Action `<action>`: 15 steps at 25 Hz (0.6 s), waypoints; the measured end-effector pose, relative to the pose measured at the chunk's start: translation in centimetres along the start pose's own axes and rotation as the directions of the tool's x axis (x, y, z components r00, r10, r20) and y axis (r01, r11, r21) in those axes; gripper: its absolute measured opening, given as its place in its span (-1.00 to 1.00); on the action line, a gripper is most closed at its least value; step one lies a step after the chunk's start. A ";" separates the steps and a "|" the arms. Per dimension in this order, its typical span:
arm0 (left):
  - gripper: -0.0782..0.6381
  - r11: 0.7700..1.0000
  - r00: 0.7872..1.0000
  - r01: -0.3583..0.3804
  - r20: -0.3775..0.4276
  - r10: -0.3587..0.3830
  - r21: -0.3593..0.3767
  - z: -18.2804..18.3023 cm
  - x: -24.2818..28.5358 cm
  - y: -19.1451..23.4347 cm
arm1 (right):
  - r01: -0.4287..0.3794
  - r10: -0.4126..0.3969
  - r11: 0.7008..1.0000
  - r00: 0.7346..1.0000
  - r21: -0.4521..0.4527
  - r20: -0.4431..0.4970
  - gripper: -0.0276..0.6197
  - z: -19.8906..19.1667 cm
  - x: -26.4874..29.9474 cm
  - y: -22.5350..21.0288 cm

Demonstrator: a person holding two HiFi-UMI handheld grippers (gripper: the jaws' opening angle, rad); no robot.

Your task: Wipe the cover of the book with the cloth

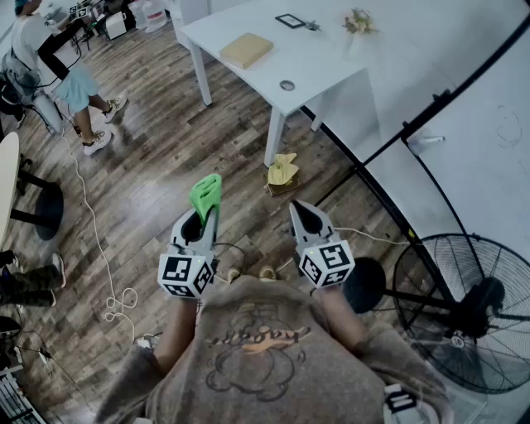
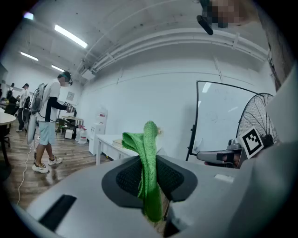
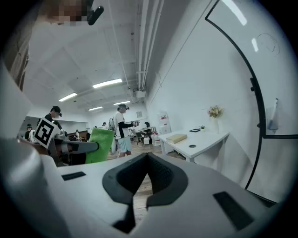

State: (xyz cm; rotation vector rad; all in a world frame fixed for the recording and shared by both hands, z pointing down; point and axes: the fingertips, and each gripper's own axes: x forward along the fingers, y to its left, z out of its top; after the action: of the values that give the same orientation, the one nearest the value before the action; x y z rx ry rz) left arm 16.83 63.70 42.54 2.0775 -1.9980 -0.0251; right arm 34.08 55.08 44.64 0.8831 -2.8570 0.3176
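Observation:
My left gripper (image 1: 207, 209) is shut on a green cloth (image 1: 206, 195), which sticks up between its pads (image 2: 149, 153) in the left gripper view. My right gripper (image 1: 300, 207) is shut with nothing in it; its jaws meet in the right gripper view. Both are held level in front of my chest, over the wooden floor. The tan book (image 1: 246, 49) lies on the white table (image 1: 315, 62) far ahead, also seen in the right gripper view as the book (image 3: 177, 138) on that table (image 3: 205, 138). The cloth (image 3: 101, 145) shows at the left of that view.
A small dark frame (image 1: 290, 21) and a vase of flowers (image 1: 358, 22) stand on the table. A yellow object (image 1: 282, 171) lies on the floor by the table leg. A floor fan (image 1: 464, 310) and a whiteboard (image 1: 472, 124) stand at my right. A person (image 1: 62, 70) stands at the far left.

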 end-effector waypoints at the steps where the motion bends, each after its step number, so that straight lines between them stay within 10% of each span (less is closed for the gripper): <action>1: -0.59 1.000 1.000 0.001 -0.002 -0.001 -0.002 0.0 -0.1 0.0 | 0.003 -0.003 1.000 1.000 0.007 -0.001 -0.91 -0.1 -0.1 0.1; 15: -0.59 0.999 0.999 0.034 -0.015 -0.034 -0.008 0.0 -0.4 0.1 | 0.025 -0.025 0.999 1.000 0.044 0.004 -0.91 -0.4 -0.1 1.1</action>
State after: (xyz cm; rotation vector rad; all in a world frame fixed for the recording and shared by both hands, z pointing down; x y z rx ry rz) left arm 16.68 64.07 42.50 2.1008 -1.9507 -0.0240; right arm 33.56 56.14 44.85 0.9280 -2.8512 0.3768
